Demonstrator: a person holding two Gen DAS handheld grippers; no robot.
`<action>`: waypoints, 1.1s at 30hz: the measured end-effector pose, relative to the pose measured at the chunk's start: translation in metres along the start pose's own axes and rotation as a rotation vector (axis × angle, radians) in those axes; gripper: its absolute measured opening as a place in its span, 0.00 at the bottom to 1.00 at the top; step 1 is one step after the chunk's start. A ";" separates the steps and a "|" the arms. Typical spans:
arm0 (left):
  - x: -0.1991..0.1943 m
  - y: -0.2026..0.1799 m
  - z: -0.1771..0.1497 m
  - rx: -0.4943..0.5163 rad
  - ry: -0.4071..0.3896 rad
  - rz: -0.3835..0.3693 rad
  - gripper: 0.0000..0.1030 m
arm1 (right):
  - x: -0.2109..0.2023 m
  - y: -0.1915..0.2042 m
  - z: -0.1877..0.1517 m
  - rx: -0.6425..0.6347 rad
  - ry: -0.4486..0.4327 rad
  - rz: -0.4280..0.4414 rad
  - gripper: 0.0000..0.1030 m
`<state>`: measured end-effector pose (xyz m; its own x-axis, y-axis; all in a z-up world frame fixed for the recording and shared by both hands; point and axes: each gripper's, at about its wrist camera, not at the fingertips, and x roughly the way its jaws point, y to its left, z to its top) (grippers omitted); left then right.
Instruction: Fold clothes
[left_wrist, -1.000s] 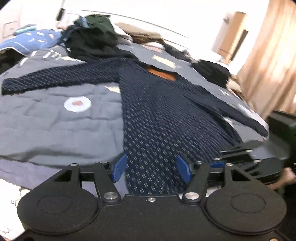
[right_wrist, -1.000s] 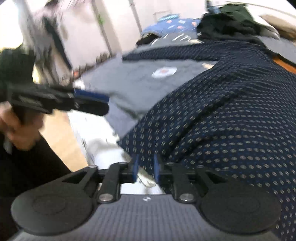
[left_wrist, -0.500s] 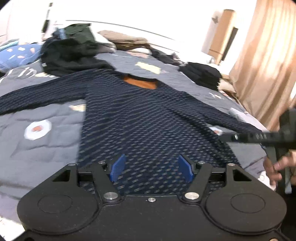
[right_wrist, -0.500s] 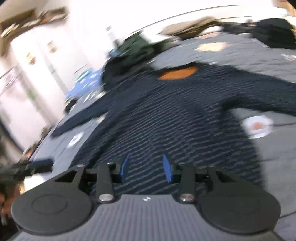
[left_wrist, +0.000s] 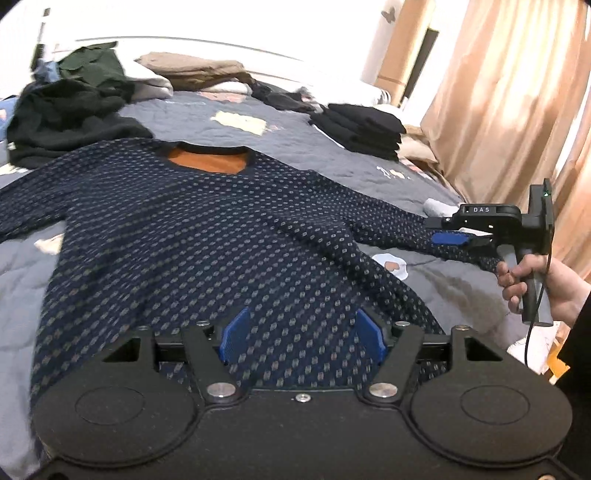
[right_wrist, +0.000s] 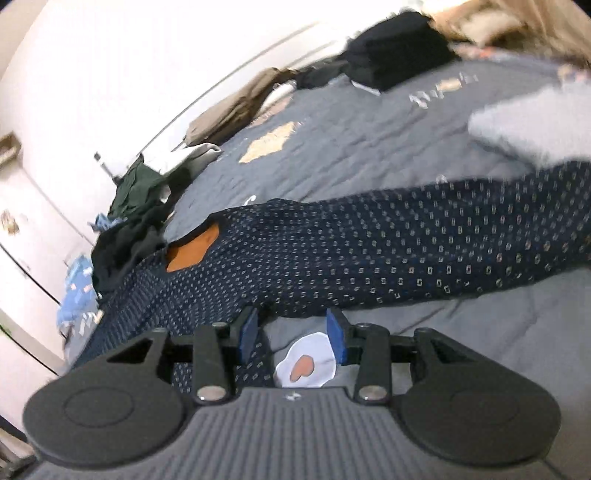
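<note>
The left claw hangs over the hem of the navy patterned sweater, its blue fingers spread wide with nothing between them; the sweater lies flat and face up across the grey bed, sleeves spread out to either side; to the right, a hand holds the right claw just above the near sleeve, its jaws parted and empty, a white patch on the quilt showing between them; beyond the orange-lined collar sit a heap of dark clothes, a folded black stack and peach curtains.
</note>
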<state>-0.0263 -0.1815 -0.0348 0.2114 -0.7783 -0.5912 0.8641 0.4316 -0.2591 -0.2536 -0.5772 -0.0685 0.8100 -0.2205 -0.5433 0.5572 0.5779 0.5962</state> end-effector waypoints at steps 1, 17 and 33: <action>0.010 0.000 0.009 0.008 0.008 -0.003 0.61 | 0.006 -0.008 0.002 0.033 0.012 0.004 0.39; 0.205 -0.058 0.150 0.305 0.099 0.021 0.61 | 0.021 0.016 0.018 -0.139 0.031 -0.026 0.39; 0.347 -0.059 0.199 0.394 0.224 0.039 0.63 | 0.043 -0.024 0.064 -0.102 -0.037 -0.056 0.39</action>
<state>0.0875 -0.5676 -0.0723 0.1809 -0.6284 -0.7566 0.9744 0.2188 0.0513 -0.2203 -0.6515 -0.0687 0.7855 -0.2821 -0.5508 0.5816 0.6407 0.5013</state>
